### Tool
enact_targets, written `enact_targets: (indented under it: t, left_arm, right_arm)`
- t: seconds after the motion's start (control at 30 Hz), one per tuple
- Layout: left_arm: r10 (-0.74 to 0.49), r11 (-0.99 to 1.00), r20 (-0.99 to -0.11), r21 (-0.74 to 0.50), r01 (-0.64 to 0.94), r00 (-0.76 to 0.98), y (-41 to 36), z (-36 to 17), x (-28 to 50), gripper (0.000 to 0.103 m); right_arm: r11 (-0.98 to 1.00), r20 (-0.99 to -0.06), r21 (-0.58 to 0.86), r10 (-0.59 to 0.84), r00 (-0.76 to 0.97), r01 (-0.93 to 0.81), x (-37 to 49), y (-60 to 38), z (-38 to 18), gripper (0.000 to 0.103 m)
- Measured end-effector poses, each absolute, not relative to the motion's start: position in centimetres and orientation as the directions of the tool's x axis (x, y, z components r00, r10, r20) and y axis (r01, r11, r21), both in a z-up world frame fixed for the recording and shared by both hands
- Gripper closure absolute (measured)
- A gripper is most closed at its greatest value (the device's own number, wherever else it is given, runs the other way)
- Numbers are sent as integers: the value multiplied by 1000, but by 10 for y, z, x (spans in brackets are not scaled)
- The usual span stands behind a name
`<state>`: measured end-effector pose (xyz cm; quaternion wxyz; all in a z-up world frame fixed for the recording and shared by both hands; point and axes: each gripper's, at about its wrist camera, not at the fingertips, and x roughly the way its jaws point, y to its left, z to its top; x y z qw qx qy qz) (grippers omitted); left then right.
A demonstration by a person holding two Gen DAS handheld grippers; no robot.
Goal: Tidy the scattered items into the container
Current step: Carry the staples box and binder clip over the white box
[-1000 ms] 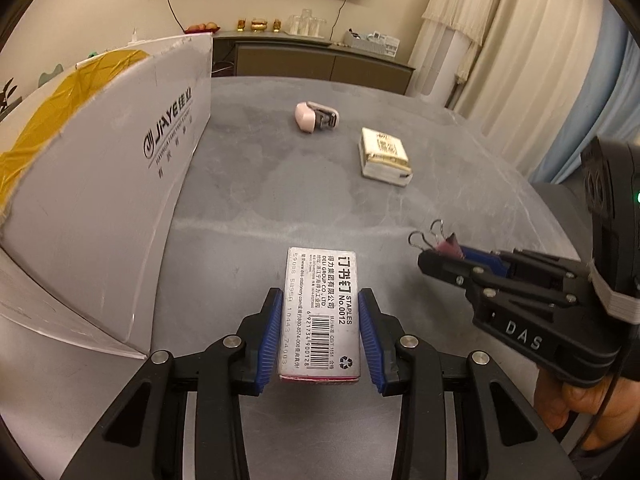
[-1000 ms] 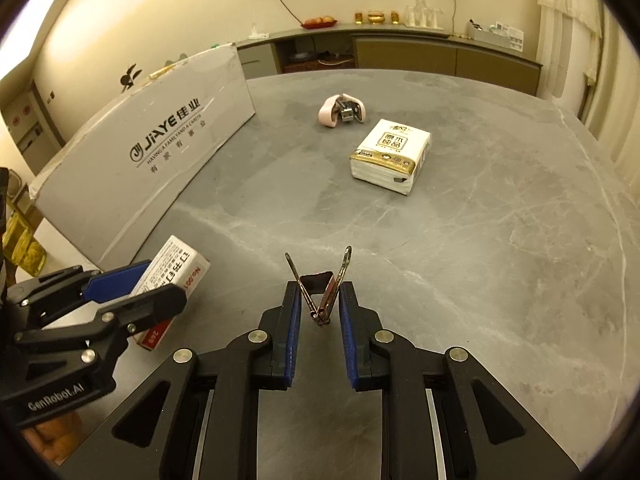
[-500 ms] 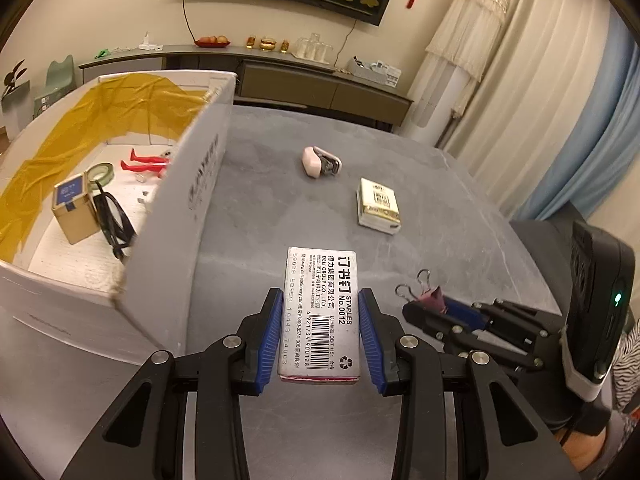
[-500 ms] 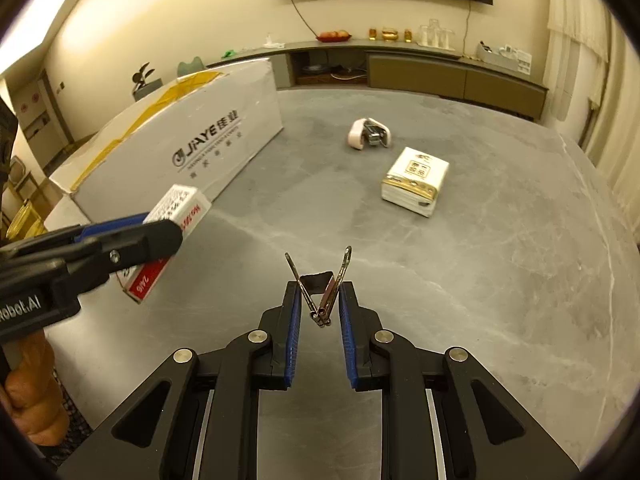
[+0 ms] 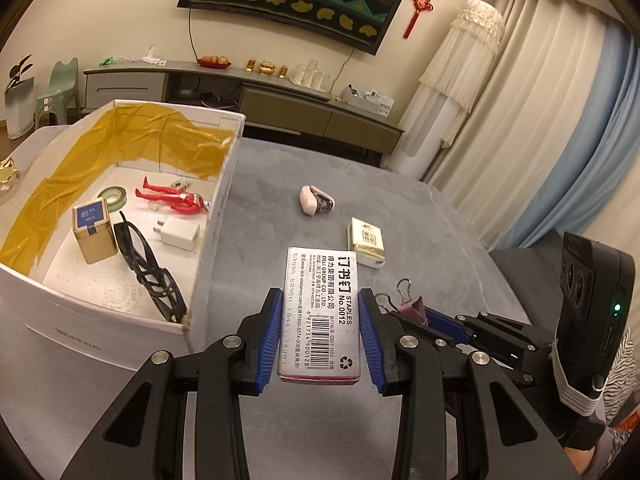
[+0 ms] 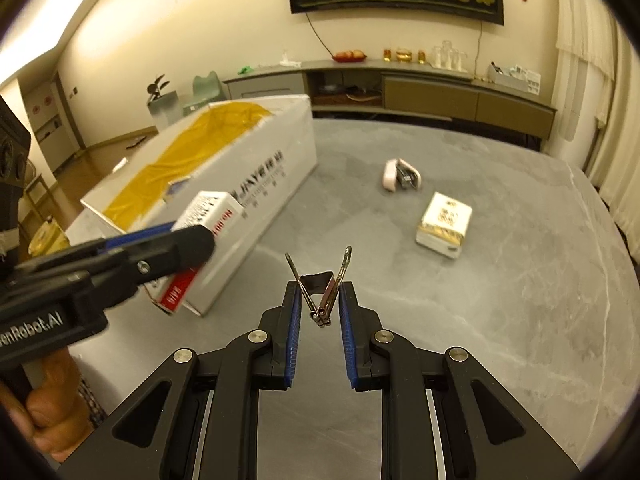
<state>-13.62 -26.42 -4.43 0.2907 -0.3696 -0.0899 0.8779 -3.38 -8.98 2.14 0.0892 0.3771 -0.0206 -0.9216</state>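
Blue-padded, the left gripper [image 5: 319, 332] pinches a staples box [image 5: 320, 316] by its long sides, held in the air just beside the near corner of the white cardboard box [image 5: 208, 240]. The right gripper [image 6: 319, 312] is clamped on a binder clip [image 6: 322, 292] — its wire handles splay upward between the pads. Inside the cardboard box lie a red figure [image 5: 172, 199], a charger [image 5: 179, 233], a small tin [image 5: 93, 230], a tape roll [image 5: 113, 197] and black glasses [image 5: 148, 272]. On the grey desk [image 6: 520, 280] remain a tissue pack [image 6: 444, 224] and a pink stapler-like item [image 6: 400, 175], near each other.
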Motion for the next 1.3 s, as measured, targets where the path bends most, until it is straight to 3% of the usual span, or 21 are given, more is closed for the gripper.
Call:
enact_targets:
  t: [0.4,0.8,1.3]
  left_arm:
    - [589,-806,-516,-424,-412,-622,-307,-14,-142,64]
    - [519,-824,-453,-490,-284,-725,-384,8,-172,64]
    - [466,-807,-456,-571,-152,-758,-440,4,-216,64]
  right_arm:
    - [-975,-667,94,-212,-714,201,-37,-123,47,83]
    - [-956,-627,94,-274,-729,279,-57,-158,80,83]
    - [-917,-618,149,-379,-689,371,-104,-193,105,83]
